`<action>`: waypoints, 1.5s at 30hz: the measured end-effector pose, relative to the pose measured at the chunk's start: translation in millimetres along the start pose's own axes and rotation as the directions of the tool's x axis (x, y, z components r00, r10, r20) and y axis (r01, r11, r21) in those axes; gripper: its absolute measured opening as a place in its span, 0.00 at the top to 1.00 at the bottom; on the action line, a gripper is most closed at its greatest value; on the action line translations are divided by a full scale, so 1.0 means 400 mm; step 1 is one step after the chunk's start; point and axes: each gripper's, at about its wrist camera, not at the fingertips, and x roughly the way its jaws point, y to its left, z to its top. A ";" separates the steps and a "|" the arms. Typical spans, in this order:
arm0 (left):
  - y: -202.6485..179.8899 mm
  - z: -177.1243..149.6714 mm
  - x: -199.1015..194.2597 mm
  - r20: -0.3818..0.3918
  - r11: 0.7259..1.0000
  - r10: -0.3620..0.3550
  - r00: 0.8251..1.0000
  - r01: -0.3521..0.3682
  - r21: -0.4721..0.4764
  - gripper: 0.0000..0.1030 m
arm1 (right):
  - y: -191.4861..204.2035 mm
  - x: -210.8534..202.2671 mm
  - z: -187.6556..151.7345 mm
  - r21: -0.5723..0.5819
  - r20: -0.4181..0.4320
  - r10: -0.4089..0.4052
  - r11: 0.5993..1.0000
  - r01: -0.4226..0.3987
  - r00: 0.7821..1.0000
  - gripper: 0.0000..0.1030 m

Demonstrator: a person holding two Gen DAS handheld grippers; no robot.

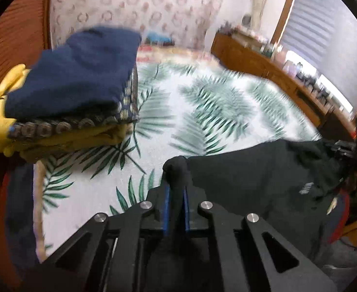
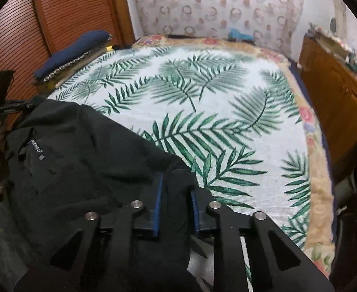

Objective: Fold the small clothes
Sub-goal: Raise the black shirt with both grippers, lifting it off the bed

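Note:
A black garment (image 1: 263, 175) hangs stretched between my two grippers over the near edge of a bed with a palm-leaf cover (image 1: 202, 102). My left gripper (image 1: 176, 182) is shut on one bunched corner of it, the cloth pinched between the blue pads. In the right wrist view, my right gripper (image 2: 176, 185) is shut on the other end of the black garment (image 2: 81, 150), with a thick fold between its pads. The left gripper (image 2: 0, 112) shows at the far left there, level with the garment's far end. A small white label (image 2: 38, 149) faces up.
A stack of folded clothes (image 1: 76, 80), navy on top of yellow, sits at the bed's left side (image 2: 73, 48). A louvred wooden door (image 2: 32, 24) stands behind it. A wooden dresser (image 2: 336, 92) with bottles runs along the right. The palm-leaf cover (image 2: 215, 109) lies flat.

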 end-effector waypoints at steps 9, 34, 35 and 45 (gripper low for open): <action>-0.096 0.015 -0.317 0.270 0.998 -0.006 0.963 -0.010 0.058 0.95 | 0.067 -0.262 -0.001 -0.009 0.233 0.044 0.999 -0.043 0.971 0.88; -0.171 0.206 -0.839 0.740 0.981 -0.028 0.672 -0.124 0.150 0.95 | 0.257 -0.929 0.319 -0.183 0.694 -0.073 0.944 0.274 0.716 0.90; -0.170 0.211 -0.846 0.745 0.980 -0.027 0.666 -0.127 0.150 0.95 | 0.257 -0.943 0.329 -0.187 0.699 -0.079 0.939 0.289 0.711 0.90; -0.195 0.311 -0.872 0.770 0.965 0.002 0.637 -0.202 0.165 0.95 | 0.224 -1.011 0.392 -0.162 0.719 -0.164 0.905 0.392 0.676 0.90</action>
